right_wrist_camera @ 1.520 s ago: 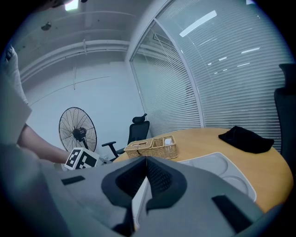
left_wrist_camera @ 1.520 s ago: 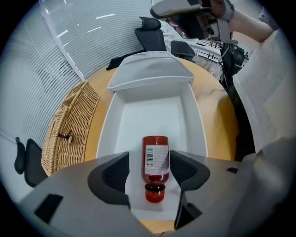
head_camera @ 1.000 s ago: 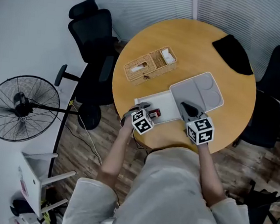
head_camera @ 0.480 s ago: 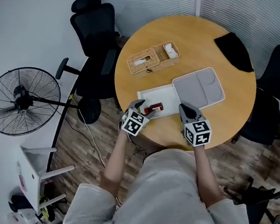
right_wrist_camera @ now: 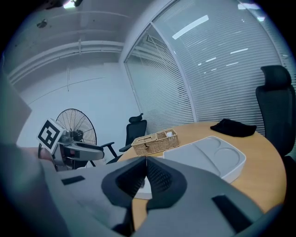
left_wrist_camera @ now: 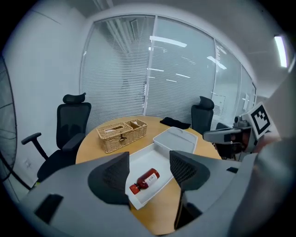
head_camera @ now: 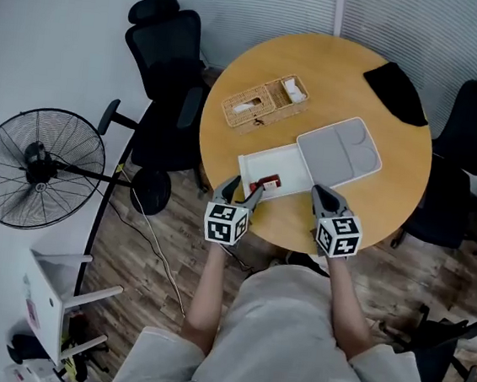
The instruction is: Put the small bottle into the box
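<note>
The small bottle (left_wrist_camera: 144, 180) lies on its side inside the white box (head_camera: 291, 161), dark red with a red cap and a pale label, so I judge the placing done. My left hand-held gripper (head_camera: 243, 191) hangs spread and empty just near of it. The right hand-held gripper (head_camera: 321, 195) is pressed together, empty, over the counter (head_camera: 343, 78).

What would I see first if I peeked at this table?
The small red bottle pops out, lying on its side in the white box near the round table's front edge. Just before it hang two grippers with checkered cubes: the left gripper with open jaws, the right gripper with jaws shut.
</note>
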Tool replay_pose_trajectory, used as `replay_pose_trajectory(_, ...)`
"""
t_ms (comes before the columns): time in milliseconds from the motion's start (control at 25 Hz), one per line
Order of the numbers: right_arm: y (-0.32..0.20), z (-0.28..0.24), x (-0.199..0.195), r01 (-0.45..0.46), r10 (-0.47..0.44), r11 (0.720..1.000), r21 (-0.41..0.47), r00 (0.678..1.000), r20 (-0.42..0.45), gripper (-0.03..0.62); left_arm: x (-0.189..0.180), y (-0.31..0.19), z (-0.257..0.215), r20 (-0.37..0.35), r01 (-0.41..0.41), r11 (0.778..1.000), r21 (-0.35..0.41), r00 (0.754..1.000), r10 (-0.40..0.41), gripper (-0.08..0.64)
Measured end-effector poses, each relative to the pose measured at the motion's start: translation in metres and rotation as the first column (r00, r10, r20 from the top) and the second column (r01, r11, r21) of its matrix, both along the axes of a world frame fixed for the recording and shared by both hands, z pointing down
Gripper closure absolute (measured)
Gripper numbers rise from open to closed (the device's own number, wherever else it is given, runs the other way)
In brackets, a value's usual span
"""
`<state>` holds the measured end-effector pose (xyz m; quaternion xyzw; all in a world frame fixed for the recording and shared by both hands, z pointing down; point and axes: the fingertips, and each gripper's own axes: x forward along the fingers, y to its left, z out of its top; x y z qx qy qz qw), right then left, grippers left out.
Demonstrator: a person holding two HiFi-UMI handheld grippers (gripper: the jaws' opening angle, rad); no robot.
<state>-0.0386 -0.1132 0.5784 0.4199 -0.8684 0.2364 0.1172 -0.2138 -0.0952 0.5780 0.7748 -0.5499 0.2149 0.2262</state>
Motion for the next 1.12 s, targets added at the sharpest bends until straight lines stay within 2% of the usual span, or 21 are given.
replay_pose_trajectory(240, 0.015, -0.006, 0.003, -0.009, 0.009, 1.000, 0.020, 1.000, -0.020, 0.574, 0.007, 0.019, -0.009, -0.049, 0.021, 0.999, 0.032, 0.999, -0.020, 0.272)
replay_pose_trajectory(600, 0.049, -0.004, 0.006, -0.002, 0.002, 1.000, 0.013, 0.999, -0.046, 0.574, 0.007, 0.048, -0.014, -0.074, 0.034, 0.998, 0.059, 0.997, -0.030, 0.275)
replay_pose_trajectory(880, 0.078, 0.000, 0.010, -0.026, 0.027, 1.000, 0.005, 0.999, -0.036, 0.574, 0.012, 0.073, -0.021, -0.099, 0.048, 0.996, 0.079, 0.994, -0.040, 0.312)
replay_pose_trajectory(1120, 0.100, 0.014, 0.005, -0.011, 0.011, 1.000, -0.002, 0.999, -0.038, 0.575, 0.011, 0.089, -0.025, -0.105, 0.077, 0.990, 0.117, 0.992, -0.065, 0.360)
